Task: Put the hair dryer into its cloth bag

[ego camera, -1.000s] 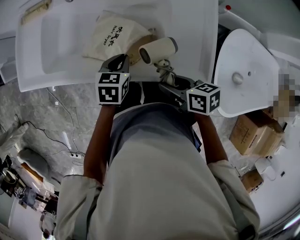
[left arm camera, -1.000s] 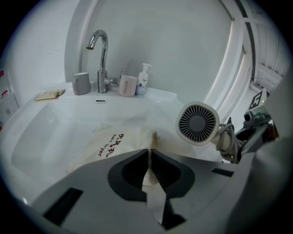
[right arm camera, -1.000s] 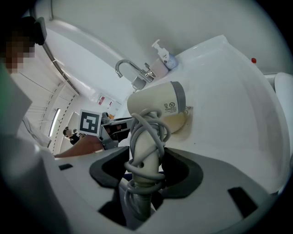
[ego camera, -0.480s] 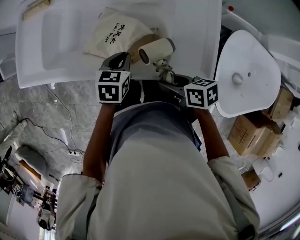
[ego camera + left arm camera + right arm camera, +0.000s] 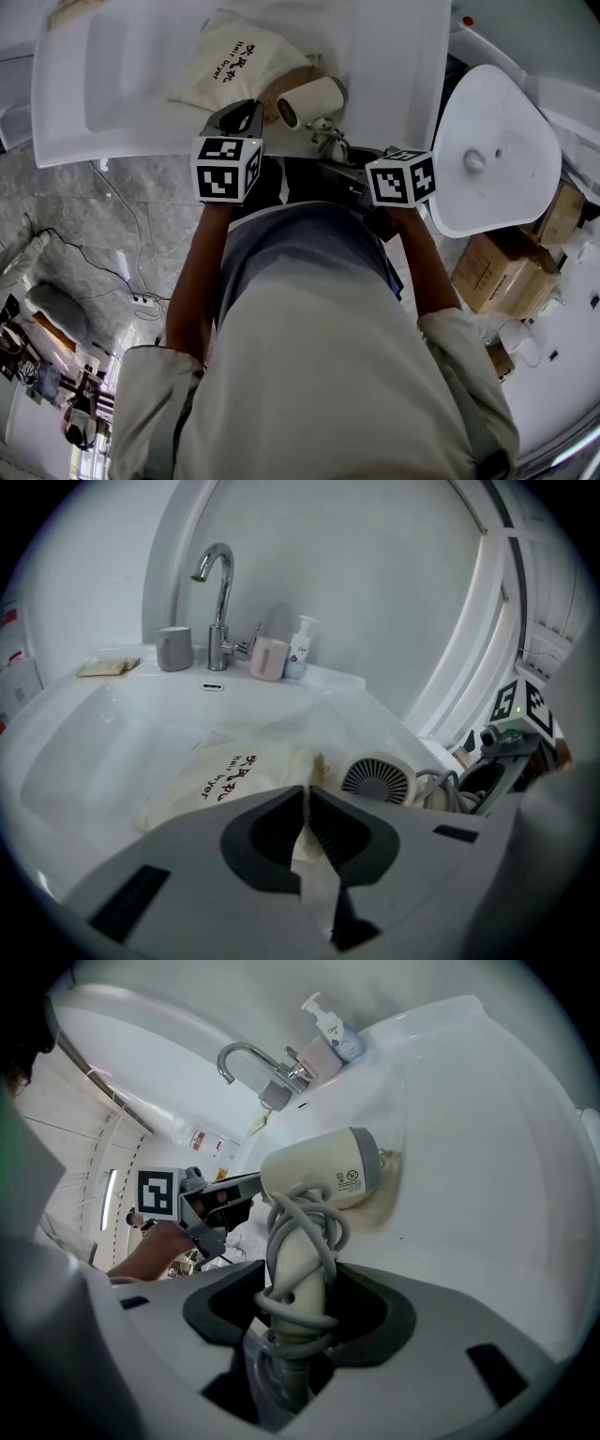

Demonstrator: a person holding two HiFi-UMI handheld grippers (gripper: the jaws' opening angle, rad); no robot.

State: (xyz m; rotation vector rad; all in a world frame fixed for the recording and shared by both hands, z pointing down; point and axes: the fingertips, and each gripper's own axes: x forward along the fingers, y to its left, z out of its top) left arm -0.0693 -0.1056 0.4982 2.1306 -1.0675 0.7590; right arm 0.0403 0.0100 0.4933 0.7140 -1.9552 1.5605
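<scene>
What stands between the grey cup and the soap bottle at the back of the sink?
The faucet and a pink cup, clear in the left gripper view.

Head view: camera sat above person's torso and faced steeply down. Sink [image 5: 112,94] ran across top of frame; left gripper [image 5: 241,119] and right gripper [image 5: 336,171] sat mid-frame, farther off than anything in gripper views.

Left gripper view: camera rode just behind own jaws and faced across basin toward faucet [image 5: 217,592] at upper left. Cloth bag [image 5: 225,771] lay very near.

Right gripper view: same mount, frame rolled, faucet at upper centre. Hair dryer [image 5: 319,1180] filled centre, close.

All three shared sink and hair dryer. Each gripper view caught other gripper at side of frame.
</scene>
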